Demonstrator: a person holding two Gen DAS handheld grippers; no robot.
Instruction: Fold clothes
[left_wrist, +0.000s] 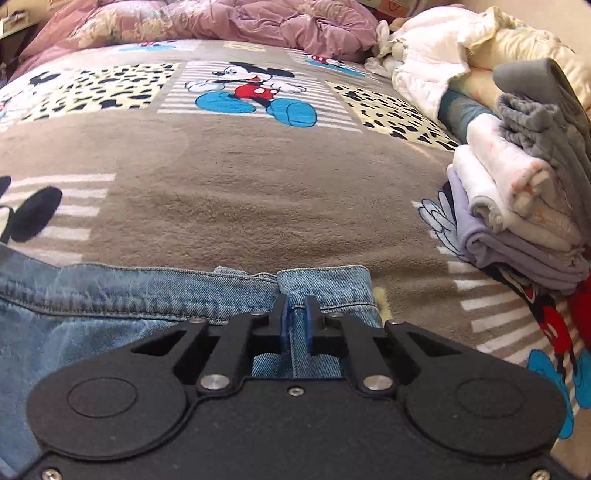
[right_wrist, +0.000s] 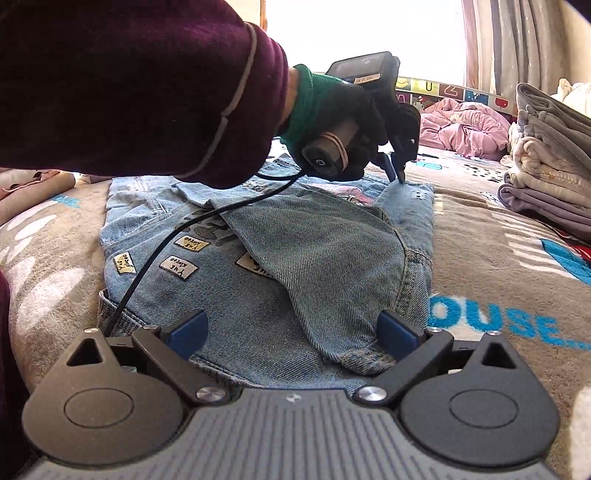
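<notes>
We pinched the jacket (right_wrist: 280, 258) hem at twelve o'clock with left gripper (left_wrist: 295, 314), right gripper (right_wrist: 291, 332) released; keep edges aligned.

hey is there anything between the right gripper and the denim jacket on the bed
Nothing visible blocks it. The right gripper is open just above the near hem of the jacket, with bare denim between its fingers. A black cable trails across the jacket to one side, ending beside the gripper. The left gripper pinches the far edge.
</notes>
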